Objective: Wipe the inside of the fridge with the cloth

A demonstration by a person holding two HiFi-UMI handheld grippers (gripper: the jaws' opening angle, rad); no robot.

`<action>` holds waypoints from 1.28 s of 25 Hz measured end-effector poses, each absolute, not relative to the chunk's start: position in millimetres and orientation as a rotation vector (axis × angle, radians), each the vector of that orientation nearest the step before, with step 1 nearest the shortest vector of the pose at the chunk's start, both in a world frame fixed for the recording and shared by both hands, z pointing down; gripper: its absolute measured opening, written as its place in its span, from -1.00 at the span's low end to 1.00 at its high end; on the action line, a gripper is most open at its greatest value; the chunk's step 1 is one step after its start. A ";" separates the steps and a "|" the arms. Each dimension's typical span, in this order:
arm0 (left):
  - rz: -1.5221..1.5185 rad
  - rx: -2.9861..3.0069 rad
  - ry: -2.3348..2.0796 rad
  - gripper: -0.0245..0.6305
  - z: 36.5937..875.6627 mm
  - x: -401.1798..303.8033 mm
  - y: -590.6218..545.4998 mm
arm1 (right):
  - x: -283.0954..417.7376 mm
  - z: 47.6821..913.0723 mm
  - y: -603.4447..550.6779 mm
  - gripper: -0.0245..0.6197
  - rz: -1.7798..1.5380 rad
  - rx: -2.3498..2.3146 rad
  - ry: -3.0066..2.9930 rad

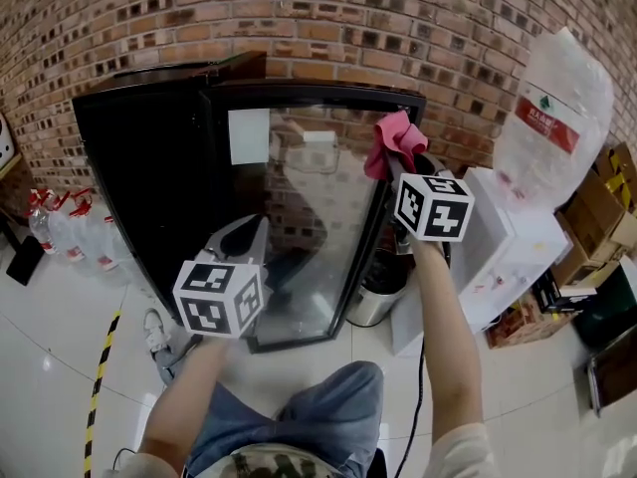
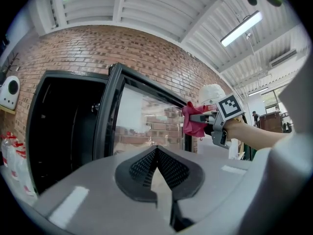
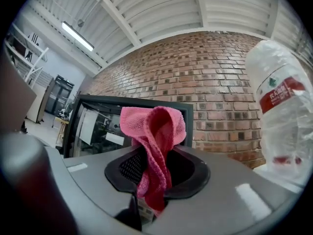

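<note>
Right gripper view: the right tool is closed on the cloth. The cloth is pink with a knit texture. Its lower part is pinched between the two jaws, and its upper part stands above them in a loose folded loop. Left gripper view: the left tool is closed, jaw tips meeting, with nothing held between them.

Head view: the right tool is held high at arm's length, placing the cloth at the upper right corner of the door of the fridge. Contact between the cloth and the door frame cannot be confirmed. The left tool is held lower, in front of the lower left part of the door.

The fridge is black and stands against a brick wall. Its glass-panelled door stands open. The cabinet interior, left of the door, is dark, and its contents cannot be made out.

To the right of the fridge:
- A metal bin stands on the floor just beside the door's lower corner.
- A white water dispenser carries an inverted clear water bottle with a red label.
- Cardboard boxes lie farther right.

To the left of the fridge:
- Clear bottles with red tops stand on the white tiled floor.
- A yellow-and-black tape strip runs along the floor.
</note>
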State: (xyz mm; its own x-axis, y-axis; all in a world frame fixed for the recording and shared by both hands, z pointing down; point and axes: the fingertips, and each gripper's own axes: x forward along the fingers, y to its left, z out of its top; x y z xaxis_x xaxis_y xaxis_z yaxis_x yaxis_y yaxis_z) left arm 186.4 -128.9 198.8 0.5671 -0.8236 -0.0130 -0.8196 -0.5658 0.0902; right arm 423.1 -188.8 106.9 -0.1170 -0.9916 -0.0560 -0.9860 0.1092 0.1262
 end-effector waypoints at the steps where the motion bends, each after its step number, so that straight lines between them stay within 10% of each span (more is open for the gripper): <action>1: -0.085 2.711 -1.428 -0.94 199.3 185.7 -128.4 | 415.8 106.8 -182.6 -0.60 -0.217 2.049 -2.330; 18: -0.043 2.584 -1.602 -0.94 241.0 115.9 -127.8 | 158.8 221.3 -158.3 -0.60 -0.180 1.549 -2.661; 32: -0.024 2.602 -1.561 -0.94 256.7 134.8 -131.2 | 218.3 253.6 -172.8 -0.60 -0.163 1.660 -2.552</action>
